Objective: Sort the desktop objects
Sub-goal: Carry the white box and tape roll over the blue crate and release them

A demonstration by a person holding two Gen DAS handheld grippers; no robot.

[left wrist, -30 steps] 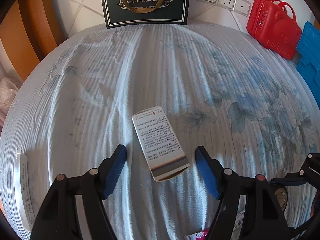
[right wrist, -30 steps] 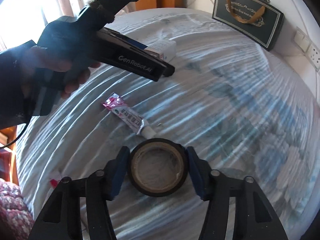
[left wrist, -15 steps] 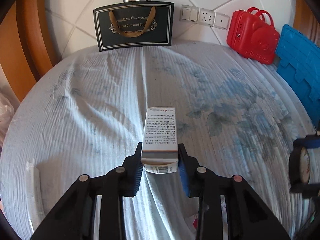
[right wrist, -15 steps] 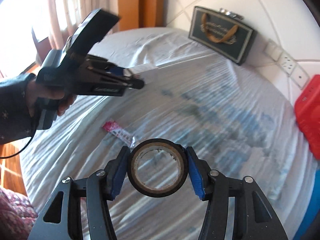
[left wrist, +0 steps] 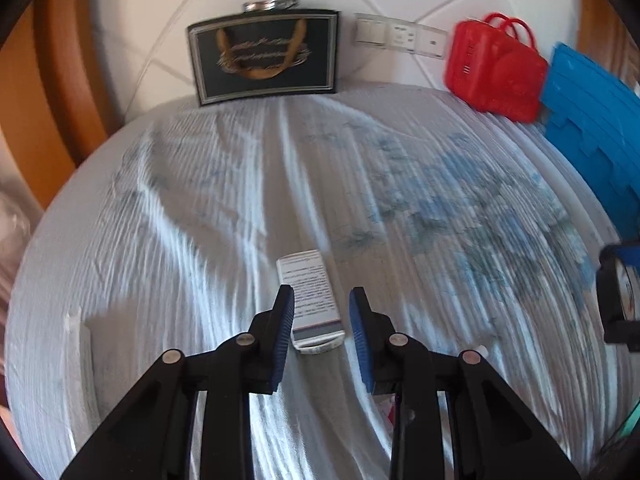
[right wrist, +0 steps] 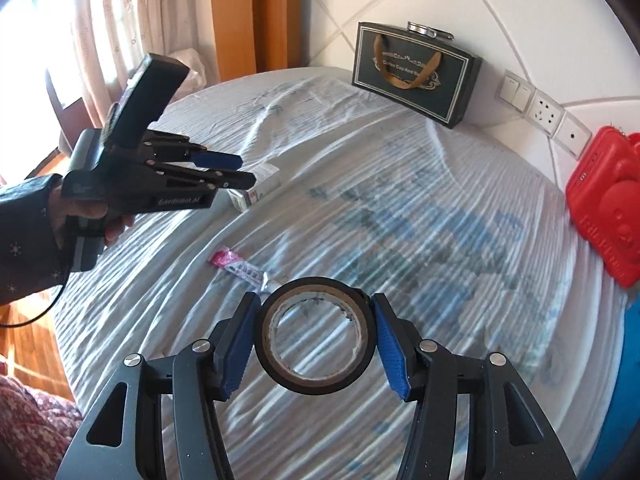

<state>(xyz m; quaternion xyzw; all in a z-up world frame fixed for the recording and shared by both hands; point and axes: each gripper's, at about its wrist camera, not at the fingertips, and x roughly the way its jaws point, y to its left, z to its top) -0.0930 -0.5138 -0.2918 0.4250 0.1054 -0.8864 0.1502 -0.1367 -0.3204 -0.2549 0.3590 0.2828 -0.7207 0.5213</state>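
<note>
Tape roll [right wrist: 312,382], black, is pinched in your right gripper [right wrist: 316,332]. Both blue pads press its outer rim and it hangs clear of the sheet, nearest the right wrist camera.

Your left gripper [left wrist: 322,294] has its jaws closing, now at a narrow gap. The white medicine box [left wrist: 312,300] shows between them, long axis pointing away. There's a visible gap between the right pad and the box, so no pinch on it. The left view is motion-blurred, so I can't tell whether the left pad touches. From the right wrist view the box sits at that gripper's tips, over the left half of the bed.

A small pink-ended tube [right wrist: 240,268] lies on the sheet just beyond the tape roll, nearer than the box.

The surface is a blue-flowered striped bedsheet [left wrist: 200,220], wrinkled.

At the far edge, against the wall, a dark gift bag [left wrist: 264,56] stands upright. Wall switches and sockets [left wrist: 400,36] are to its right, then a red case [left wrist: 492,76], then a blue panel [left wrist: 592,128] at far right.
</note>
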